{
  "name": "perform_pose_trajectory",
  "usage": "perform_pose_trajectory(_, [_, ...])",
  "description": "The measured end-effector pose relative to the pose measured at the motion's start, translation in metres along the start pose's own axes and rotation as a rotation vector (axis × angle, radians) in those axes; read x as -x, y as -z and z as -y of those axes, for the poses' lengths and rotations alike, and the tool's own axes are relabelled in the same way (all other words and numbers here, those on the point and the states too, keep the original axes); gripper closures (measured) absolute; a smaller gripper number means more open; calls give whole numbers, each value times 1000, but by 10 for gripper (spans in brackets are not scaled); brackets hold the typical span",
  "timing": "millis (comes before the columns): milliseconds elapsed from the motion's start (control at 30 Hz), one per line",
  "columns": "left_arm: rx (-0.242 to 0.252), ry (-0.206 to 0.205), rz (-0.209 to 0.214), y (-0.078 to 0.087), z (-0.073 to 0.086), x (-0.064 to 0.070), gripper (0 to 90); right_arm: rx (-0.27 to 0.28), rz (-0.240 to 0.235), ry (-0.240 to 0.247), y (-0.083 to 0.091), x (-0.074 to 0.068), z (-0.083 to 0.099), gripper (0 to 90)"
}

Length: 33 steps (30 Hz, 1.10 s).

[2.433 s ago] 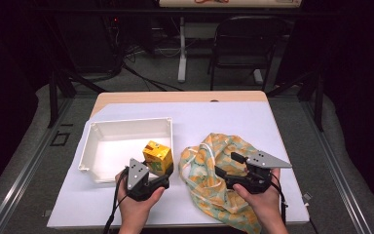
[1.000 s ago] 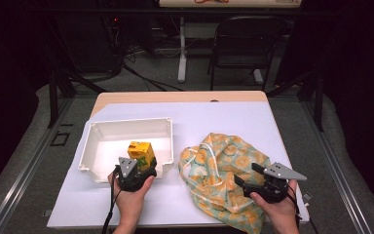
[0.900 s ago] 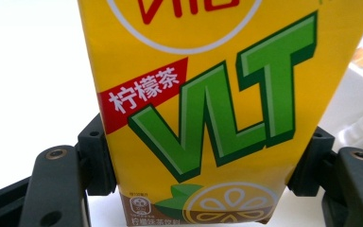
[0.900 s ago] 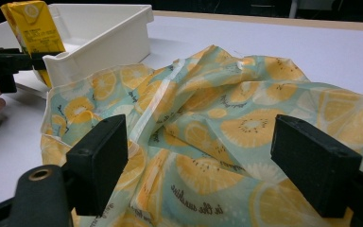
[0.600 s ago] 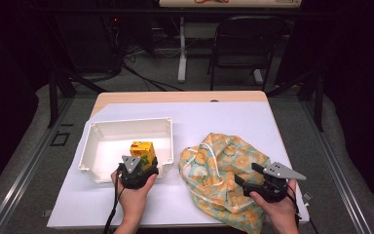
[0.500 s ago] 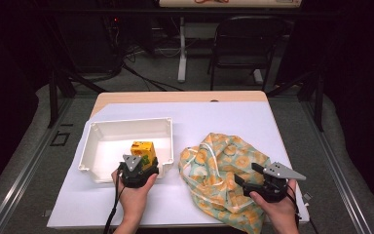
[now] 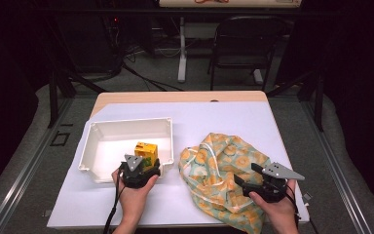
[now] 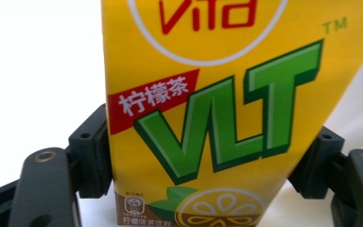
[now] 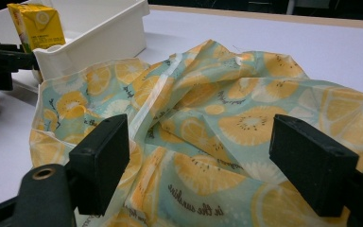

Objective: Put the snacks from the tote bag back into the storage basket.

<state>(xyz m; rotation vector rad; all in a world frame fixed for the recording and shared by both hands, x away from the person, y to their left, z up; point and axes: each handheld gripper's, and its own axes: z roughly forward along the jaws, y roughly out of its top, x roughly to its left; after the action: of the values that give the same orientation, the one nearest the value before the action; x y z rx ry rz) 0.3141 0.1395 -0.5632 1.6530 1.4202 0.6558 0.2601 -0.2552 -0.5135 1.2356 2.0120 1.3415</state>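
A yellow Vita lemon tea carton (image 7: pixel 146 152) stands upright at the near right corner of the white tray (image 7: pixel 126 122). My left gripper (image 7: pixel 142 163) is shut on it, and in the left gripper view the jaws press both sides of the carton (image 8: pixel 217 104). Whether the carton rests on the tray floor is hidden. My right gripper (image 7: pixel 246 175) is open and low over the lemon-print cloth bag (image 7: pixel 219 165). Its jaws stand wide apart (image 9: pixel 208 165) above the crumpled bag (image 9: pixel 227 94). The right gripper view also shows the carton (image 9: pixel 35 21) rising above the tray wall (image 9: pixel 99 33).
A white sheet covers the table (image 7: pixel 214 117), with a bare wooden strip along the far edge. A dark chair (image 7: pixel 248 44) and cables sit on the floor beyond. Metal rails run along both sides.
My left gripper has carried the carton from beside the bag leftward into the tray's near right corner. The right gripper drew back to the right early on and has held still since.
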Motion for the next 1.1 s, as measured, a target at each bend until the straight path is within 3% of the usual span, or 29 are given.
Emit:
perform_pose_trajectory(167, [-52, -12, 54, 7, 2, -5, 176, 2, 3, 1, 0, -1, 0, 198])
perform_pose_trajectory(233, [-47, -11, 57, 14, 2, -7, 153, 5, 3, 1, 0, -1, 0, 198])
perform_pose_trajectory(467, [-80, 14, 83, 42, 0, -17, 169, 5, 1, 9, 2, -1, 1, 195])
perform_pose_trajectory(567, [-96, 30, 74, 53, 3, -24, 251, 9, -1, 4, 2, -1, 1, 195])
perform_pose_trajectory(633, [-97, 29, 67, 58, 6, -29, 429, 7, 0, 5, 1, -1, 1, 195])
perform_pose_trajectory(733, [-118, 60, 129, 55, 7, -34, 706, 2, 2, 7, 0, -2, 0, 195])
perform_pose_trajectory(833, [-136, 31, 180, 48, 8, -31, 853, 6, 0, 5, -1, -3, 0, 195])
perform_pose_trajectory(1100, [-139, -2, 191, 34, 8, -24, 900, -3, 0, 9, -2, -2, 1, 195])
